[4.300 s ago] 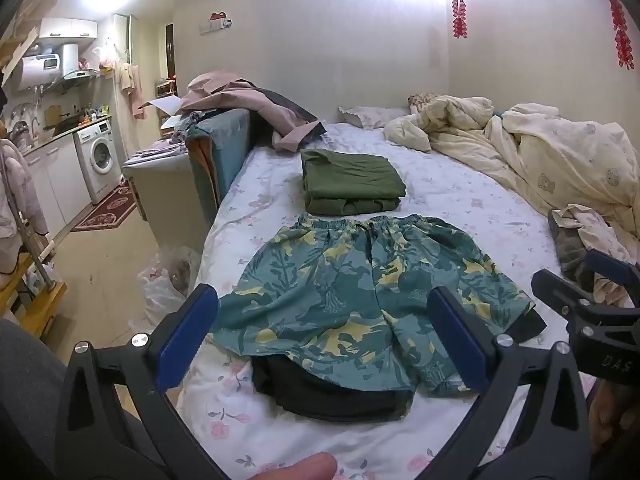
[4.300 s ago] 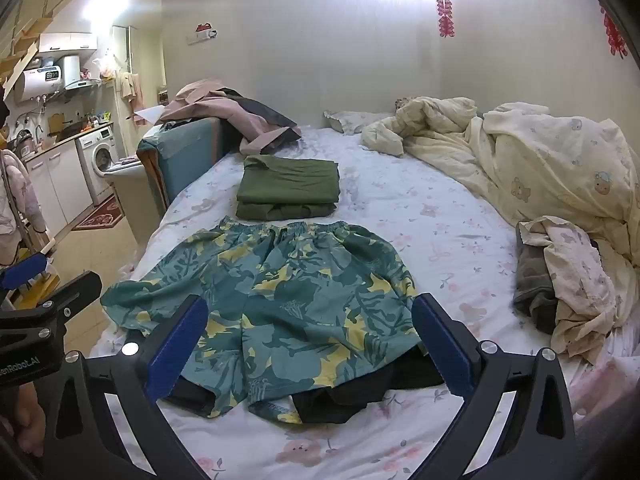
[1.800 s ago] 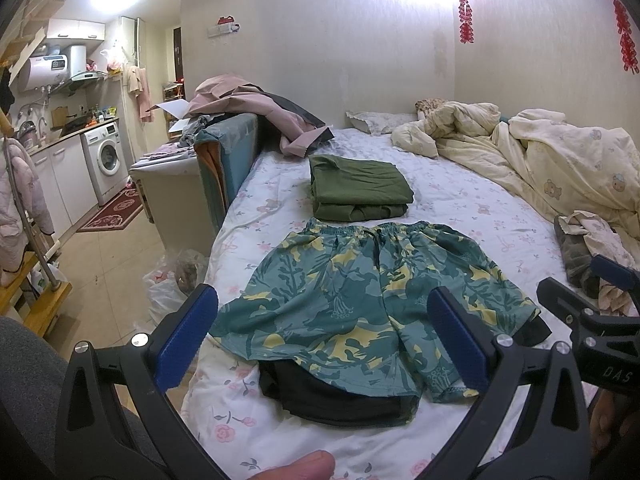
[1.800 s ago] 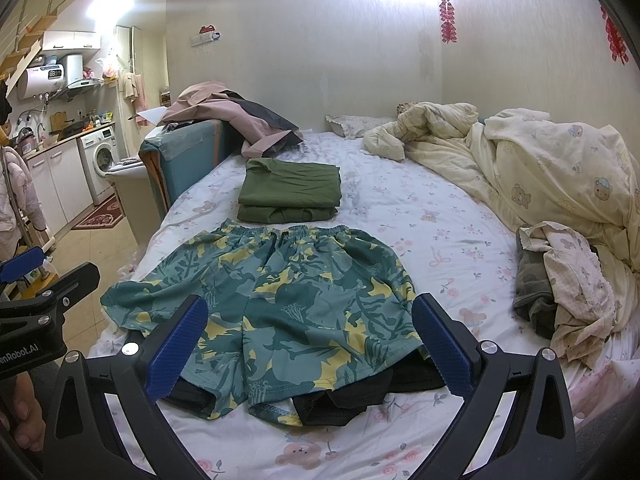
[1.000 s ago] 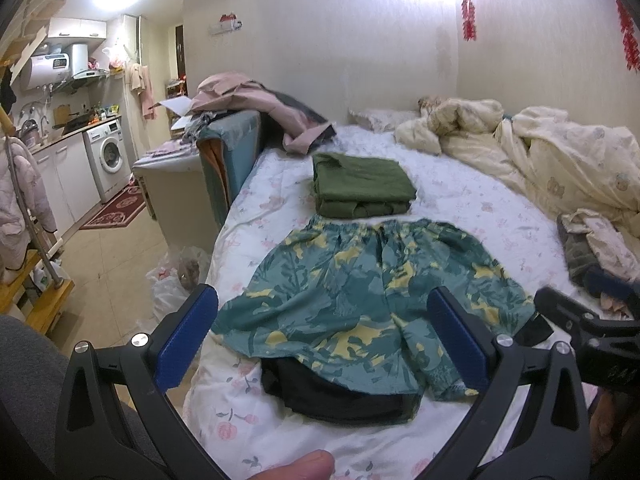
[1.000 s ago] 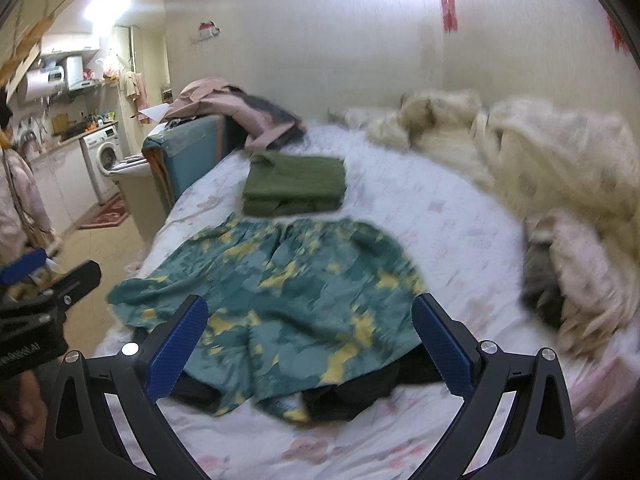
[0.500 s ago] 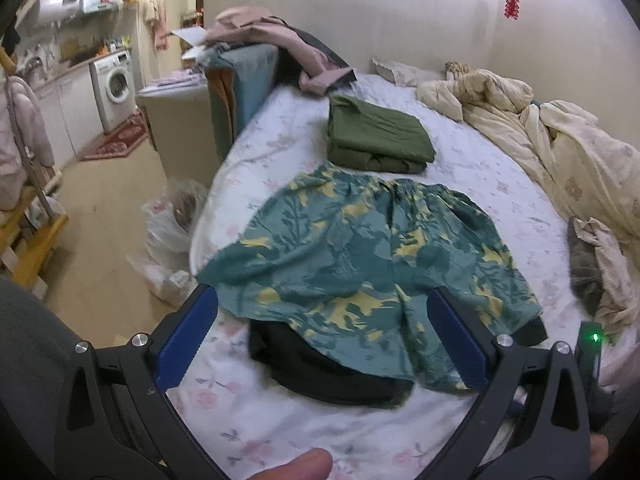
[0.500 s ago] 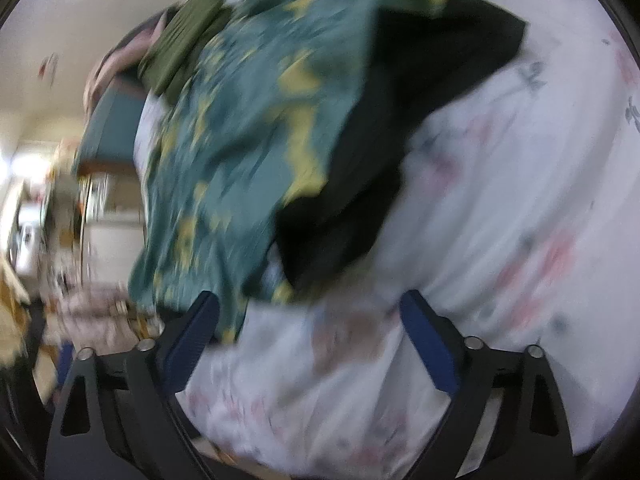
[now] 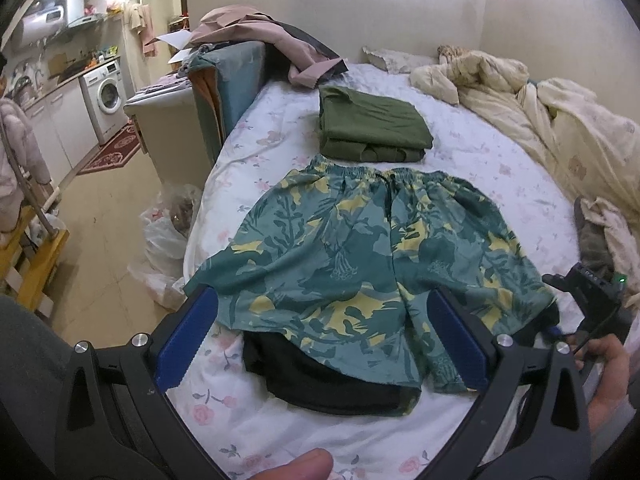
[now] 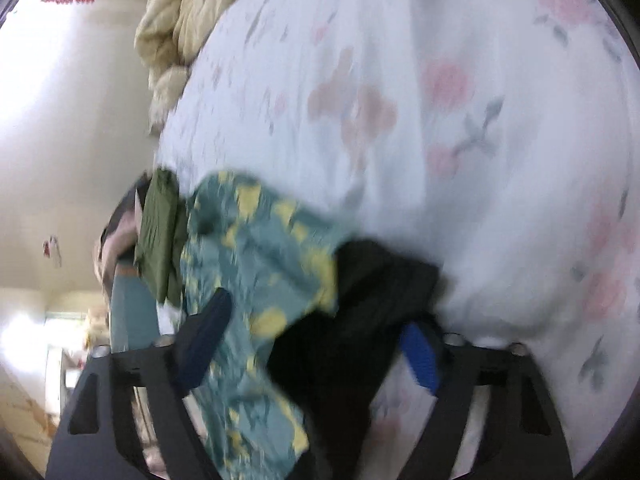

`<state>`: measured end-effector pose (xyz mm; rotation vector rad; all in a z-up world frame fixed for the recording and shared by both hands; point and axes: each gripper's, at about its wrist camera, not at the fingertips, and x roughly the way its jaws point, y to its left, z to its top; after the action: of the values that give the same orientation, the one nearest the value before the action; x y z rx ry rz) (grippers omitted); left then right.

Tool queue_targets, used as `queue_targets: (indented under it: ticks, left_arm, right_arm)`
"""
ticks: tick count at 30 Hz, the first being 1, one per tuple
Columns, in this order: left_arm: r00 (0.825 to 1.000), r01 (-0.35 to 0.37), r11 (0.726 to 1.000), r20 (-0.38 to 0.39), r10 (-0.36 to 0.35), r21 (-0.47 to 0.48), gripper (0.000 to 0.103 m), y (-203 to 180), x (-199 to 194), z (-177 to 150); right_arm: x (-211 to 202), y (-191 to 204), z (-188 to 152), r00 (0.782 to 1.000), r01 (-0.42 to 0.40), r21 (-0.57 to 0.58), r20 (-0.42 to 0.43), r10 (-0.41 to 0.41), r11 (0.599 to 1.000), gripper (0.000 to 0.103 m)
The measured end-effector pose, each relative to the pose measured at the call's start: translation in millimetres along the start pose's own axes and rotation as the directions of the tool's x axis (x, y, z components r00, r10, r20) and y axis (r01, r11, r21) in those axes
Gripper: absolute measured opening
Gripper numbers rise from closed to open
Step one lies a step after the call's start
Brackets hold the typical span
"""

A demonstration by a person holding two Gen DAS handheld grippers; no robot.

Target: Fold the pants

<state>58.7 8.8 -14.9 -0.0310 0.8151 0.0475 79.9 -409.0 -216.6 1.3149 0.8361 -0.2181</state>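
My left gripper [image 9: 320,344] hangs over the near edge of the bed [image 9: 280,420], jaws wide apart, nothing between them. The shorts [image 9: 368,256], green with a yellow leaf print, lie flat on the floral sheet, waistband toward the far side, with a black garment [image 9: 320,384] sticking out from under the hems. Folded olive clothes [image 9: 368,128] sit just beyond the waistband. My right gripper [image 10: 316,344] is rolled sideways at the right leg's hem, jaws closing, with printed cloth and black fabric between them; the frame is blurred and the pads don't look clamped yet. A cream duvet [image 9: 560,120] is heaped at right.
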Motion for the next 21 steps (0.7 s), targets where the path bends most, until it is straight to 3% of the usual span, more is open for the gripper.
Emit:
queue_targets:
  ticks: [1, 2, 10, 13, 15, 17, 19, 21]
  left_arm:
    - [1.000, 0.004, 1.000, -0.012, -0.004, 0.006, 0.103, -1, 3, 3]
    - [0.999, 0.013, 1.000, -0.031, -0.012, 0.017, 0.103, -5, 9, 8]
    - [0.983, 0.038, 0.997, -0.181, -0.026, 0.060, 0.103, -43, 86, 82]
    - [0.968, 0.068, 0.994, -0.248, -0.046, 0.081, 0.103, -76, 131, 118]
    - [0.941, 0.146, 0.985, -0.322, -0.108, 0.097, 0.103, -109, 165, 140]
    - [0.921, 0.167, 0.980, -0.372, -0.117, 0.107, 0.103, -138, 196, 156]
    - [0.882, 0.176, 0.983, -0.452, -0.135, 0.048, 0.101, -159, 227, 167]
    - [0.823, 0.225, 0.974, -0.537, -0.186, 0.007, 0.101, -189, 261, 175]
  right_arm:
    - [2, 1, 1, 1.000, 0.025, -0.014, -0.004, -0.025, 1.000, 0.038]
    - [2, 2, 0, 0.999, 0.026, -0.029, -0.019, -0.026, 0.999, 0.004]
    - [-50, 44, 3, 0.992, -0.045, -0.225, 0.105, 0.070, 0.973, 0.004]
    - [-53, 57, 6, 0.989, -0.086, -0.273, 0.091, 0.115, 0.958, 0.004]
    - [-51, 66, 4, 0.990, -0.080, -0.310, 0.088, 0.112, 0.947, 0.004]
    - [-42, 74, 0, 0.993, -0.063, -0.334, 0.075, 0.093, 0.940, 0.004]
    - [-42, 78, -8, 0.996, -0.058, -0.372, 0.042, 0.080, 0.926, 0.004]
    - [-40, 88, -20, 0.998, -0.029, -0.453, 0.032, 0.049, 0.891, 0.004]
